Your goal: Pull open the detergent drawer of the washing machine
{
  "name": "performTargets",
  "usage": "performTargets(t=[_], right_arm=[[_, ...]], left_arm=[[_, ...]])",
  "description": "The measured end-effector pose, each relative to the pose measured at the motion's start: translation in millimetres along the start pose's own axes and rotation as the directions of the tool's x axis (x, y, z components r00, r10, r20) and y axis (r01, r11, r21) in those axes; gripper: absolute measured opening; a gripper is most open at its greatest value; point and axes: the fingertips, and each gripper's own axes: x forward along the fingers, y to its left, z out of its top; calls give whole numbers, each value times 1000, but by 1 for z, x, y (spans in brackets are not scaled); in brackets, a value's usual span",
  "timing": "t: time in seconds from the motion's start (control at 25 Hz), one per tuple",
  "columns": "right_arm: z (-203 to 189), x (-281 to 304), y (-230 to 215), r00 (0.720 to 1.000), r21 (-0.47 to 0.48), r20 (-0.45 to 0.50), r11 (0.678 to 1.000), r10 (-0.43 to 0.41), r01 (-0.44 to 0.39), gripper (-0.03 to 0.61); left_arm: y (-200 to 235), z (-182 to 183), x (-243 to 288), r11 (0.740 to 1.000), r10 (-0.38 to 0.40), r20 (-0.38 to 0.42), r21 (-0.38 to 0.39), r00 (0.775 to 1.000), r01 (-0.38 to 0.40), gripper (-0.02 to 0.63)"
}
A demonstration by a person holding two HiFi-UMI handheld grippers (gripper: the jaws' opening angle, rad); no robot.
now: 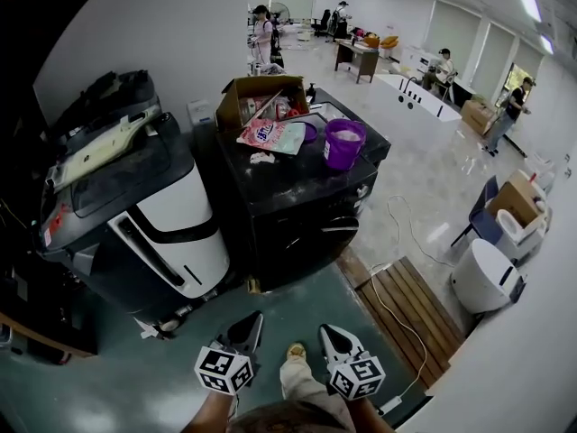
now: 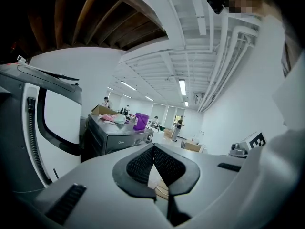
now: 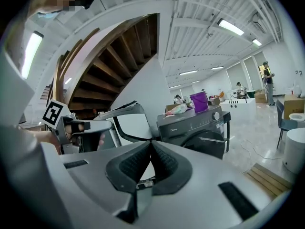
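The task has not started. The dark front-loading washing machine [image 1: 297, 197] stands well apart from the operator, across a stretch of open floor [image 1: 297, 305], with a larger white-and-grey appliance [image 1: 171, 215] just beside it on its left. The detergent drawer [image 3: 175, 128] is judged to lie in the upper front band, left of the round knob [image 3: 215, 115]. That band looks flush, so the drawer is taken as closed, though its outline is too small to confirm. Still to do: approach the machine, grip the drawer front and pull it out. The machine's top serves as a worktop and carries a cardboard box [image 1: 257, 93], a purple bucket [image 1: 343, 142] and a pink-and-white bag [image 1: 273, 136]. The left tongs [image 2: 153, 149] are pressed together at the tips and hold nothing. The right tongs [image 3: 151, 144] are likewise pressed together and empty. Both point toward the machine from a distance. Legible writing: the brand "Midea" [image 2: 123, 142] on the front band. The red print on the bag cannot be read. Each gripper cube shows only black-and-white square markers [image 1: 224, 369].
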Motion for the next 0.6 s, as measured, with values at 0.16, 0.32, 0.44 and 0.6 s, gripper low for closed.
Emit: performTargets(t=[0.16,0.32,0.44,0.6], right_arm=[[22,32,-27,1000,5,-8,1000,17,-17,2],[43,65,-57,999,7,-18,999,39,-39,3],[60,89,-81,998,-2,-20,998,56,-57,3],[76,118,-109,996,-10,-32,996,85,-85,3]], left_arm=[[14,19,44,1000,14,3,-1,1000,-14,21],[26,37,87,1000,25,8,-4,1000,-25,21],[34,49,116,999,47,12,2,999,-47,21],[44,63,146,997,80,21,14,997,-80,21]])
